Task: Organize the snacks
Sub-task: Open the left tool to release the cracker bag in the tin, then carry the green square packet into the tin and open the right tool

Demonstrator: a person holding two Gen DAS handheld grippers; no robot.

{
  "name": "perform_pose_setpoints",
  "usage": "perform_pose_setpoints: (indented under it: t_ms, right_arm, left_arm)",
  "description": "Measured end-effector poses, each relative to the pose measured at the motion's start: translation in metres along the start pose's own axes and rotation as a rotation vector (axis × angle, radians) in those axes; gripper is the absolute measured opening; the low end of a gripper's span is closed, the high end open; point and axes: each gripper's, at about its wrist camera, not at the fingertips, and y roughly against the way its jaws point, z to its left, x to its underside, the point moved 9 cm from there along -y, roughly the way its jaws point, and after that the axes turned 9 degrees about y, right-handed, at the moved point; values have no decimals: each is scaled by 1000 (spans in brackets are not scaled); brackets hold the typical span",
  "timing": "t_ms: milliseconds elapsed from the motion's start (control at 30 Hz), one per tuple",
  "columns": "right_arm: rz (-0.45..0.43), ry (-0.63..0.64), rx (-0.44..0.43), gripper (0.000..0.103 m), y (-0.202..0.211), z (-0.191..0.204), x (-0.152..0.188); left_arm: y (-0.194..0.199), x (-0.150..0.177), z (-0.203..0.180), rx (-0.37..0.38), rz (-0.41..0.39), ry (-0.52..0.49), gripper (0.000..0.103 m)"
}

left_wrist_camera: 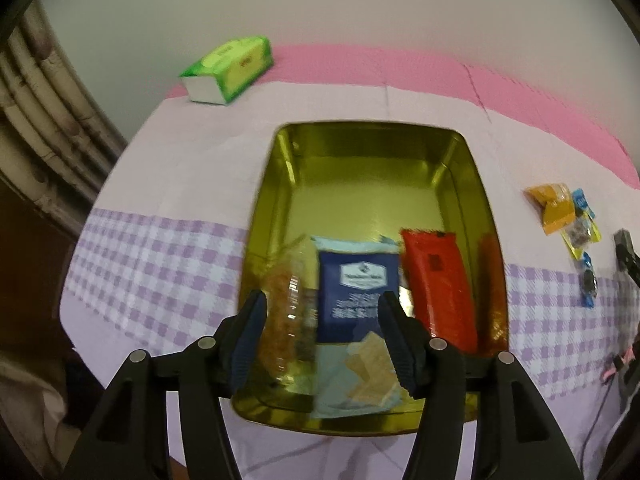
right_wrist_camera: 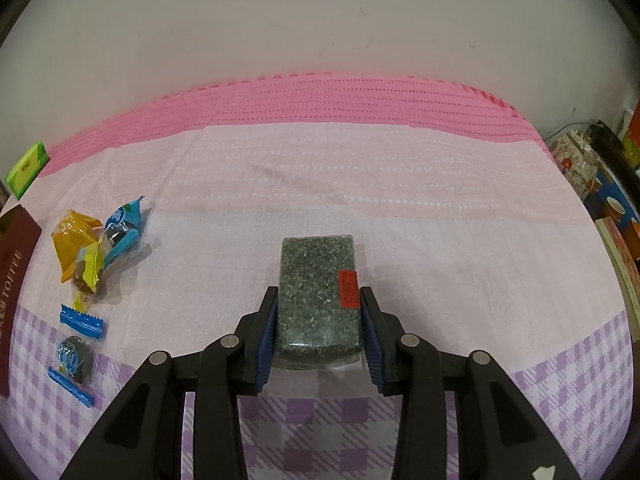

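Observation:
A gold tin tray (left_wrist_camera: 288,160) lies on the checked cloth. At its near end lie a clear packet of orange snacks (left_wrist_camera: 282,300), a blue cracker packet (left_wrist_camera: 358,292) and a red packet (left_wrist_camera: 436,280). My left gripper (left_wrist_camera: 320,298) hovers open above the clear and blue packets, and its pads touch neither. In the right wrist view a dark green speckled block packet (right_wrist_camera: 316,300) with a red label rests on the cloth. My right gripper (right_wrist_camera: 319,292) is shut on its two long sides.
Loose wrapped sweets, yellow and blue (right_wrist_camera: 84,248), lie left of the right gripper, and two more blue ones (right_wrist_camera: 76,360) lie nearer. A maroon toffee lid (right_wrist_camera: 16,264) sits at the far left. A green tissue pack (left_wrist_camera: 230,68) stands behind the tray.

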Motion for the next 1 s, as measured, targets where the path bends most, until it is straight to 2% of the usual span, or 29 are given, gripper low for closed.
perform_pose_setpoints:
  t_ms: [167, 533, 667, 867, 1000]
  right_arm:
    - [59, 2, -10, 37, -2, -4, -3]
    - [171, -17, -9, 40, -7, -5, -5]
    - [175, -30, 0, 33, -6, -2, -6]
    - [170, -55, 35, 33, -4, 0, -6]
    - [130, -54, 57, 32, 7, 5, -14]
  left_arm:
    - [7, -8, 16, -30, -64, 20, 61]
    - [6, -10, 37, -41, -113, 51, 63]
    - [5, -10, 44, -41, -119, 65, 64]
    - [4, -9, 46, -23, -112, 69, 67]
    - [6, -10, 47, -28, -125, 68, 67]
